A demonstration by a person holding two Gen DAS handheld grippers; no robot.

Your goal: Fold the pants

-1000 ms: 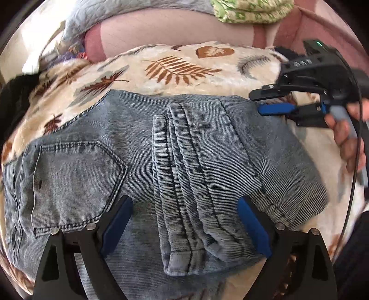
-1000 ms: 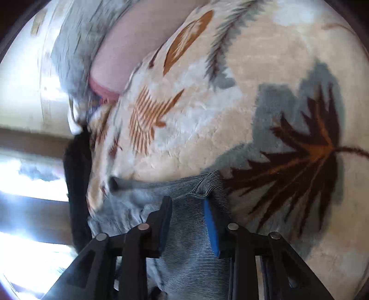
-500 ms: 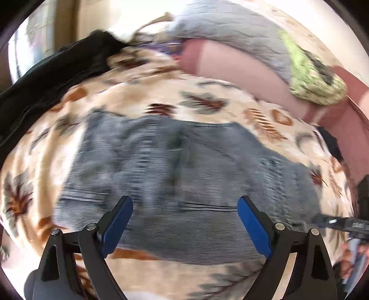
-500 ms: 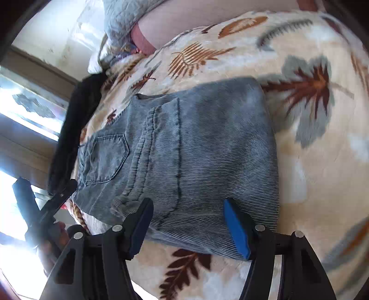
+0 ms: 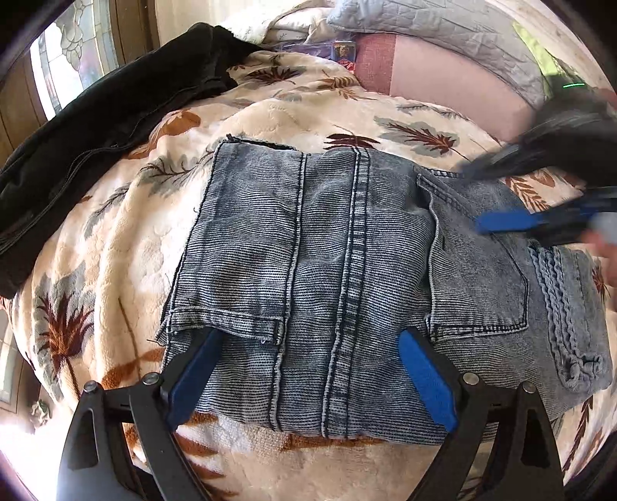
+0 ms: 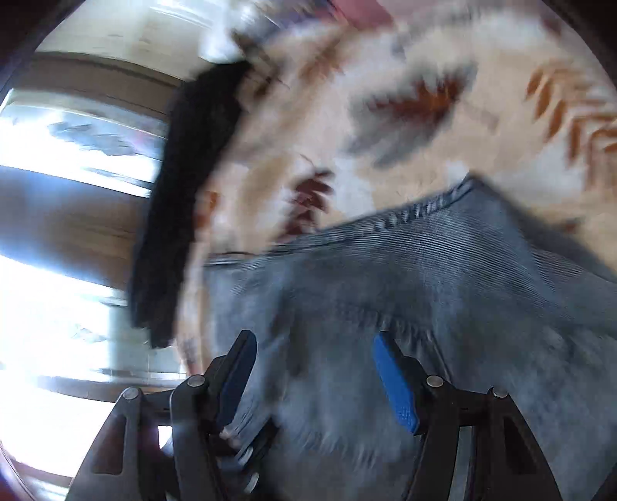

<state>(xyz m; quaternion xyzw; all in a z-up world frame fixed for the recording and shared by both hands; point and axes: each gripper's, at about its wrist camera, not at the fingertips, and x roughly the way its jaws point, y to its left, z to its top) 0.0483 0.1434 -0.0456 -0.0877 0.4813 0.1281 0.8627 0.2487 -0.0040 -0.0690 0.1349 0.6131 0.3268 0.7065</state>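
Note:
The grey-blue denim pants lie folded into a flat rectangle on a leaf-print blanket, back pocket at the right. My left gripper is open and empty, hovering over the near edge of the fold. My right gripper shows blurred at the right of the left wrist view, low over the pocket end. In the blurred right wrist view the right gripper is open and empty above the pants.
A black jacket lies along the blanket's far left edge; it also shows in the right wrist view. A pink cushion and a grey quilted pillow sit at the back. A window is at the left.
Both grippers let go of the pants and pulled back. The left camera swung around to view the folded pants squarely. The right gripper moved fast over the pocket end.

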